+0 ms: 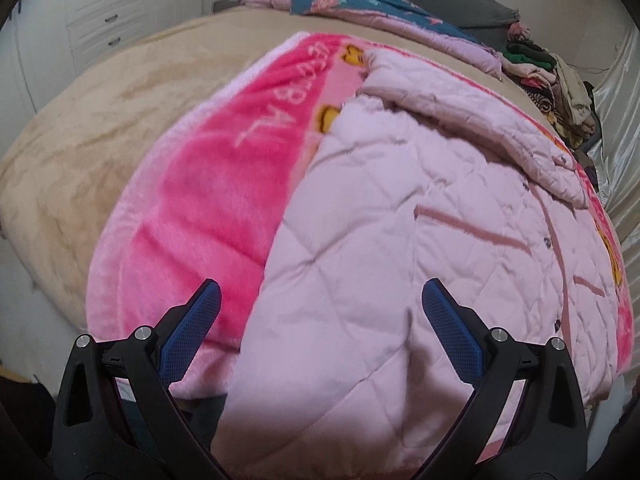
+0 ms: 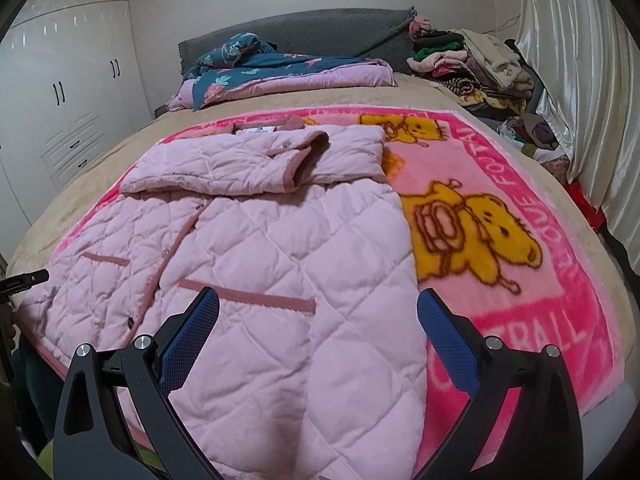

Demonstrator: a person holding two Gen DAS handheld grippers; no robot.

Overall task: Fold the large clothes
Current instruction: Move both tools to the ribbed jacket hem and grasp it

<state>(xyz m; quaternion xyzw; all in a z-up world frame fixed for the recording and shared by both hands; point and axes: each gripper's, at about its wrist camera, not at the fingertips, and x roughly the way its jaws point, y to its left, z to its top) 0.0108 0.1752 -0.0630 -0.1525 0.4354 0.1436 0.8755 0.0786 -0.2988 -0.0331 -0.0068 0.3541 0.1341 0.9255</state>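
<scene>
A pale pink quilted jacket (image 1: 400,220) (image 2: 260,260) lies flat on a pink bear-print blanket (image 1: 192,208) (image 2: 500,240) spread over the bed. Both sleeves are folded across its chest, one sleeve (image 2: 256,160) on top near the collar. My left gripper (image 1: 320,304) hovers open over the jacket's hem at its left edge. My right gripper (image 2: 318,308) hovers open over the hem at the jacket's right side. Neither holds any cloth. The tip of the other gripper (image 2: 28,280) shows at the left edge of the right wrist view.
The bed has a beige cover (image 1: 80,152) (image 2: 100,152). A folded floral quilt (image 2: 272,72) lies at the grey headboard (image 2: 320,28). A pile of clothes (image 2: 472,68) (image 1: 552,80) sits at the far right corner by a curtain (image 2: 580,80). White wardrobes (image 2: 60,80) stand on the left.
</scene>
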